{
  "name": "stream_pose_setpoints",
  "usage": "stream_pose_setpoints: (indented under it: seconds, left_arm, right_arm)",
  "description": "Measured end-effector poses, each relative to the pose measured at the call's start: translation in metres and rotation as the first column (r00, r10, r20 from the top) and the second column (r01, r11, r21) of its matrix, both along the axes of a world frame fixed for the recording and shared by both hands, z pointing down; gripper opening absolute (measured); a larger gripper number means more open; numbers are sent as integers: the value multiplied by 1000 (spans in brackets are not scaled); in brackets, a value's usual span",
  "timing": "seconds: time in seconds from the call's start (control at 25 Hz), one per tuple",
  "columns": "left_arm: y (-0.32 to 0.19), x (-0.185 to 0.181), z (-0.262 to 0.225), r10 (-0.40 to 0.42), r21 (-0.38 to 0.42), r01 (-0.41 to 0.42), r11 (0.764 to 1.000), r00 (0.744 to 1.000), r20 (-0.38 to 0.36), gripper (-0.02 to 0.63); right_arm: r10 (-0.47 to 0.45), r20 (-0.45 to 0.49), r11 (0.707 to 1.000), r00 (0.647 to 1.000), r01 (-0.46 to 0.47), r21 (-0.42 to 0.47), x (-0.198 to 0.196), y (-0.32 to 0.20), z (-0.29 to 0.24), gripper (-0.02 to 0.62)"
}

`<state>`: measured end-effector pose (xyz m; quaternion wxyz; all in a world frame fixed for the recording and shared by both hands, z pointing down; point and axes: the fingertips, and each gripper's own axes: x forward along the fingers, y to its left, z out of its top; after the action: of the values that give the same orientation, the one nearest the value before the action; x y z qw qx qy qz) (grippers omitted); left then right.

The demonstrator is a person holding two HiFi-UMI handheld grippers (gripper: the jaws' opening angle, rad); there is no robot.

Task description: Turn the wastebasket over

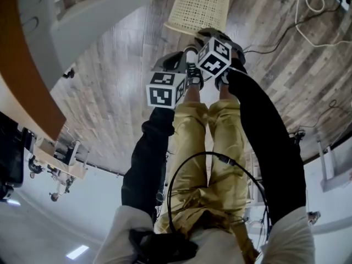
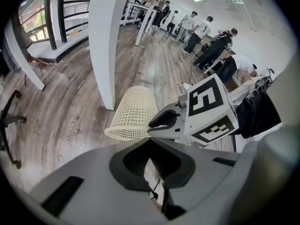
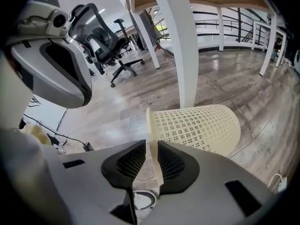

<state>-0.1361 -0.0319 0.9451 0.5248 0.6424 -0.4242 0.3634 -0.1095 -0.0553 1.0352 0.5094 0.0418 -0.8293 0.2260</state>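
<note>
Black pads [image 3: 130, 161] of the right tool [image 3: 150, 144] stand slightly apart, loose around the cream wastebasket's [image 3: 201, 125] rim. Basket's on its side on the wood floor [image 3: 117, 102], by a white post [image 3: 180, 55]. Left tool [image 2: 151, 146] is barely parted, empty, close by.

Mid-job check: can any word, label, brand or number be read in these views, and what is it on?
"Coact": printed on the wood floor, left of the wastebasket, in the left gripper view.
Faint print on the floor in the right gripper view: too blurred to read.
Marker cubes: black-and-white square patterns only, no words.
Wastebasket: no label visible.
</note>
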Motion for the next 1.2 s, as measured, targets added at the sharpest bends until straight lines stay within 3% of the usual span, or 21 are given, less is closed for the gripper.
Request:
stream_pose_setpoints:
  seconds: [0.32,0.4,0.56,0.64,0.72,0.84,0.92,0.96,1.04,1.2]
  left_arm:
    - [-1,-8,8,-28,-42,28,999,1000,11,-3]
    - [-4,-7,5,-35,-39,35,999,999,6,-3]
    - [-12,-3,-2,-25,-28,25,999,1000,0,-3]
    - [-15,0,-6,-22,-25,22,999,1000,-3,-3]
    - [-20,6,-10,-13,-20,13,1000,1000,-7,-3]
    - [-30,14,-14,5,-8,-5,1000,1000,-11,-3]
    - [-35,19,-14,16,-2,-16,1000,1000,-14,-3]
    - [-37,21,-14,20,0,-20,1000,1000,-15,-3]
    - [-40,24,-12,27,3,-27,1000,1000,-13,-3]
    - [-41,34,-9,45,-3,-45,999,999,-7,-3]
  right_arm:
    - [-107,-29,992,994,109,63,-3,-6,3,40]
    - [-93,-21,994,995,94,64,-1,-8,-2,37]
    - [64,44,998,997,-64,11,4,-26,-21,37]
    - [182,93,983,979,-178,-52,9,-38,-33,38]
    - [325,142,940,935,-302,-160,19,-52,-43,38]
    - [528,186,830,829,-458,-318,42,-81,-51,38]
    - [603,188,779,775,-522,-348,62,-98,-52,40]
    - [620,184,769,763,-542,-339,72,-105,-52,40]
    - [621,168,773,765,-564,-289,91,-115,-51,40]
    - [580,100,813,809,-567,-132,122,-123,-46,41]
